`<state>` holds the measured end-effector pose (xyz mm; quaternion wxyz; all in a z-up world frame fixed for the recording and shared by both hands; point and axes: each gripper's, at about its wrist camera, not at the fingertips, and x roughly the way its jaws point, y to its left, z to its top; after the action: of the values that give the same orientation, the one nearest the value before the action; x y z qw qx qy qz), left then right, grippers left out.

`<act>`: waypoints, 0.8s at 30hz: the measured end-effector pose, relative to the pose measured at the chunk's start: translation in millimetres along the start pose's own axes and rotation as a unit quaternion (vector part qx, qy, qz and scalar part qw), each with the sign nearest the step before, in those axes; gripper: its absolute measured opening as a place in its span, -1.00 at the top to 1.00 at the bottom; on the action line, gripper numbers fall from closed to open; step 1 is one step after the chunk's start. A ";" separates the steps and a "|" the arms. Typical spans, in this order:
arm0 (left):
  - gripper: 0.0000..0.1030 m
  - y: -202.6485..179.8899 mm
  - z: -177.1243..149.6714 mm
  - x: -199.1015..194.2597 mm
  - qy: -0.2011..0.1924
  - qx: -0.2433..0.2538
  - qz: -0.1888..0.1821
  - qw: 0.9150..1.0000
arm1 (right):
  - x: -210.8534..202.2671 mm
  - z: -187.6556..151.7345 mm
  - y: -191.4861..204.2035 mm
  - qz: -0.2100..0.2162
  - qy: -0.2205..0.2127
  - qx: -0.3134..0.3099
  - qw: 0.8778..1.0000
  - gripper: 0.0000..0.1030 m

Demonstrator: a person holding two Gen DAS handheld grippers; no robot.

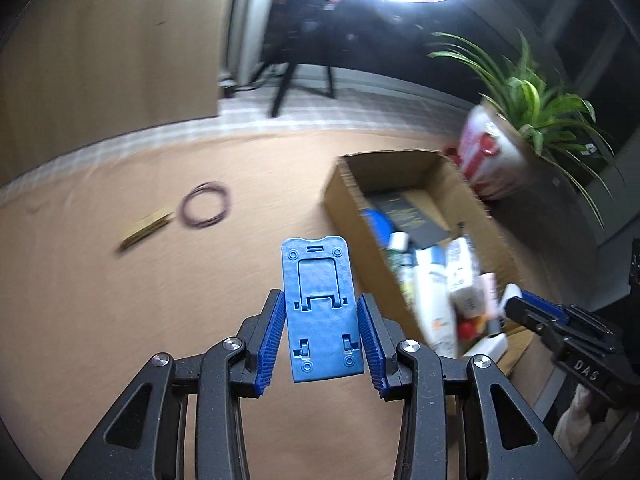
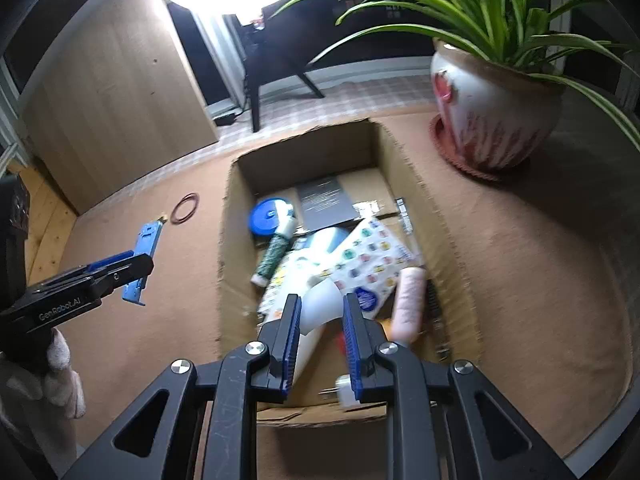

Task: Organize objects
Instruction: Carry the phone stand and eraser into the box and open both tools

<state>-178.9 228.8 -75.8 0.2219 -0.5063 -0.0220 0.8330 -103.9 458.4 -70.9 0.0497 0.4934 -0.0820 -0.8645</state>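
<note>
Your cardboard box (image 2: 236, 248) fills the middle of the right view, open-topped to take clutter: booklet, blue lid, bottles (all jumbled). Your left hand-held gripper (image 1: 322, 312), bottom centre, pinches the blue plastic stand (image 1: 320, 304) by its edges for carrying. Your right hand-held gripper (image 2: 320, 336) hovers over the box, narrowly parted, gripping nothing.

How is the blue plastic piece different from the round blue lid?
The blue plastic piece is flat and rectangular; the blue lid is round. The piece is held up between the left gripper jaws, outside the cardboard box; the lid lies inside the box. Both are blue.
</note>
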 end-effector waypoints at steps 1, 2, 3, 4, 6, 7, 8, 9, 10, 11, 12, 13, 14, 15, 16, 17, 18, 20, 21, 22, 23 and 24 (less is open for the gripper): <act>0.22 -10.7 3.1 3.4 0.000 0.008 -0.004 1.000 | 0.4 0.8 -2.8 0.000 0.001 0.001 1.000 0.63; 0.22 -17.7 5.1 6.1 0.001 0.013 -0.007 1.000 | 0.8 1.4 -5.4 -0.001 0.001 0.001 1.000 0.63; 0.22 -24.6 7.0 9.0 0.002 0.018 -0.009 1.000 | 0.7 1.7 -7.0 -0.002 0.000 0.001 1.000 0.63; 0.22 -33.8 9.2 12.8 0.003 0.025 -0.012 1.000 | 0.3 2.2 -8.6 -0.003 -0.001 0.000 1.000 0.63; 0.22 -44.9 11.0 17.0 0.005 0.031 -0.021 0.999 | -1.3 2.9 -11.7 -0.003 -0.005 0.001 1.000 0.63; 0.22 -52.0 11.9 19.0 0.006 0.036 -0.023 0.999 | -2.6 3.2 -12.9 -0.002 -0.009 0.001 1.000 0.63; 0.22 -55.8 12.2 20.0 0.005 0.038 -0.023 0.999 | -3.7 3.6 -14.2 -0.002 -0.013 0.000 1.000 0.62; 0.22 -60.1 12.8 21.6 0.006 0.041 -0.024 0.999 | -4.2 3.9 -15.2 -0.004 -0.014 -0.002 1.000 0.61; 0.22 -63.3 13.0 23.1 0.007 0.043 -0.025 0.999 | -4.3 4.2 -16.7 -0.006 -0.014 -0.002 1.000 0.61; 0.22 -65.6 13.4 24.4 0.008 0.044 -0.026 0.999 | -4.5 4.5 -18.7 -0.007 -0.015 -0.002 1.000 0.60; 0.22 -67.9 13.8 25.7 0.009 0.045 -0.028 0.999 | -4.5 4.6 -20.8 -0.007 -0.014 0.000 1.000 0.59; 0.21 -70.9 14.1 27.0 0.009 0.049 -0.033 0.998 | -4.9 4.0 -21.9 -0.006 -0.015 0.002 1.000 0.54; 0.20 -72.9 13.9 27.8 0.010 0.053 -0.038 0.998 | -5.3 4.1 -23.6 -0.004 -0.016 0.004 1.000 0.48; 0.20 -75.8 13.3 28.5 0.010 0.058 -0.043 0.997 | -6.1 4.2 -25.1 0.000 -0.019 0.006 1.000 0.44; 0.14 -75.9 13.0 28.2 0.008 0.059 -0.044 0.997 | -7.1 4.2 -26.1 0.005 -0.020 0.008 1.000 0.20; 0.04 -75.7 13.0 27.9 0.006 0.059 -0.042 0.997 | -8.1 4.6 -26.7 0.005 -0.021 0.010 1.000 -0.16; 0.01 -75.7 12.7 27.1 0.003 0.060 -0.041 0.997 | -10.2 4.8 -26.9 0.001 -0.028 0.012 1.000 -0.31; -0.01 -74.3 13.1 26.0 0.001 0.059 -0.037 0.998 | -13.8 5.0 -25.4 0.001 -0.039 0.008 0.999 -0.40; -0.01 -73.2 13.4 25.4 0.001 0.058 -0.034 0.998 | -14.2 5.4 -24.4 0.000 -0.039 0.006 0.999 -0.40; -0.01 -71.5 13.7 24.6 0.001 0.057 -0.031 0.998 | -14.2 5.6 -23.2 0.000 -0.037 0.004 0.999 -0.40; -0.01 -69.6 13.8 23.4 0.000 0.056 -0.027 0.998 | -13.9 5.6 -21.9 0.001 -0.035 0.002 0.999 -0.40; -0.01 -67.5 13.9 21.4 -0.003 0.056 -0.023 0.998 | -13.6 5.6 -20.7 0.003 -0.034 0.001 0.999 -0.40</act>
<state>-175.7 300.6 -69.3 0.2685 -0.4905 0.0123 0.8290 -101.9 481.5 -60.6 0.0486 0.4639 -0.0862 -0.8803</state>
